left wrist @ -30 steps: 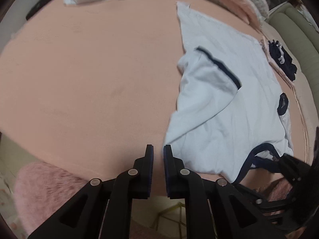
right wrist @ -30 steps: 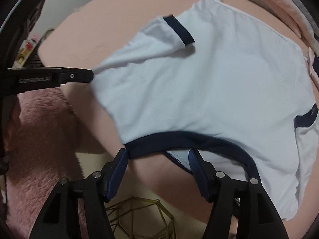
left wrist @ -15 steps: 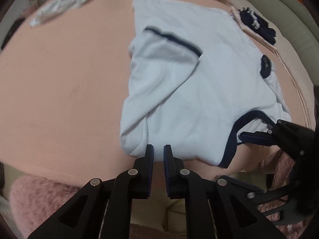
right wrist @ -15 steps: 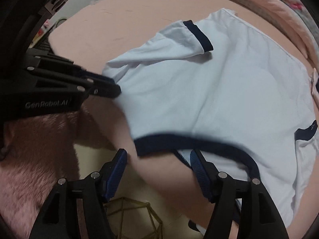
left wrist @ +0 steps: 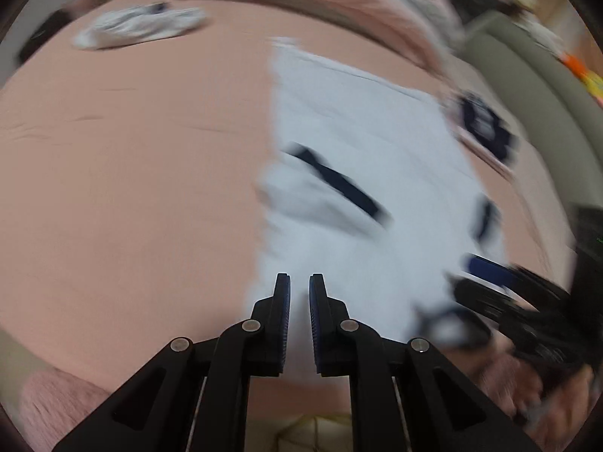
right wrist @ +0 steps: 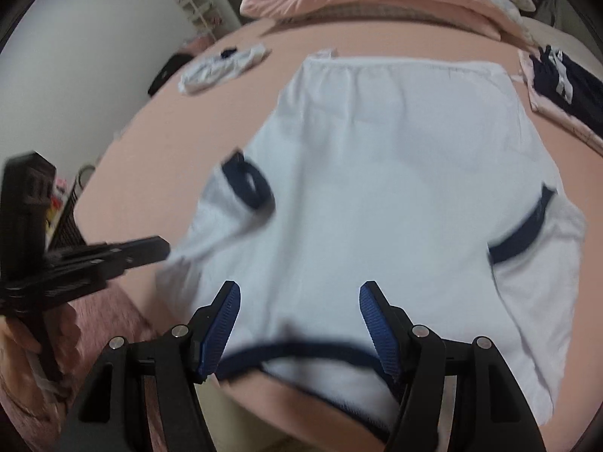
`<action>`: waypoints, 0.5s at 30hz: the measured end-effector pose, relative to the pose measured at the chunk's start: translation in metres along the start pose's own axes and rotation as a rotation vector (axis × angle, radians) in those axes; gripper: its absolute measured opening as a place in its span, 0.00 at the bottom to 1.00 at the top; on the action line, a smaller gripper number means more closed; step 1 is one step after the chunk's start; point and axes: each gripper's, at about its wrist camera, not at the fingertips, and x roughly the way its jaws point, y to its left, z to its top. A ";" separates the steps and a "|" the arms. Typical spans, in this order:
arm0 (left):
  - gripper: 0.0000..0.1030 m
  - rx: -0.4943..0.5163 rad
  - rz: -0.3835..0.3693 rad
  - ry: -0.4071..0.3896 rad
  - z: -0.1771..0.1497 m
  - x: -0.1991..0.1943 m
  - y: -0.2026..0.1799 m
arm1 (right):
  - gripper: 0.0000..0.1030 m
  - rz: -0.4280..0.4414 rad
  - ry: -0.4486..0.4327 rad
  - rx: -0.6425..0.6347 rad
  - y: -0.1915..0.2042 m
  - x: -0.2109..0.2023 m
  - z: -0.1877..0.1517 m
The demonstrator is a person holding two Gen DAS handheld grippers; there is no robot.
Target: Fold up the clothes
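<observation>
A white T-shirt [left wrist: 377, 256] [right wrist: 377, 188] with navy trim lies spread on the pink bed [left wrist: 132, 188] [right wrist: 181, 143], its navy collar [right wrist: 301, 350] at the near edge. Its left sleeve [right wrist: 248, 184] is folded inward, and the other cuff [right wrist: 527, 233] lies to the right. My left gripper [left wrist: 299, 282] [right wrist: 162, 248] is shut, with its tips at the shirt's near left shoulder edge; I see no pinched fabric. My right gripper [right wrist: 299, 290] [left wrist: 467, 278] is open and hovers over the chest just past the collar. The left wrist view is motion-blurred.
A crumpled white garment [left wrist: 139, 28] [right wrist: 222, 64] lies at the bed's far left. Dark navy clothes [left wrist: 486, 128] [right wrist: 557, 75] sit far right. Pink bedding [right wrist: 377, 0] is heaped at the back. A pink fluffy rug [left wrist: 49, 406] [right wrist: 94, 320] lies below the bed's near edge.
Both grippers have swung in over the shirt; the right one now sits above the chest beyond the collar. The left sleeve's cuff now stands open as a loop.
</observation>
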 end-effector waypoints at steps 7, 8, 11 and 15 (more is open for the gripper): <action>0.08 -0.012 -0.137 -0.002 0.019 0.024 0.021 | 0.64 -0.106 0.020 -0.156 0.046 0.056 0.038; 0.08 -0.010 -0.161 0.004 0.019 0.030 0.024 | 0.64 -0.121 0.047 -0.145 0.041 0.064 0.037; 0.08 -0.038 -0.177 0.030 -0.001 0.034 0.044 | 0.63 -0.174 0.059 -0.096 0.020 0.066 0.032; 0.08 -0.039 -0.164 0.043 -0.018 0.014 0.055 | 0.63 -0.248 0.056 -0.024 -0.009 0.063 0.026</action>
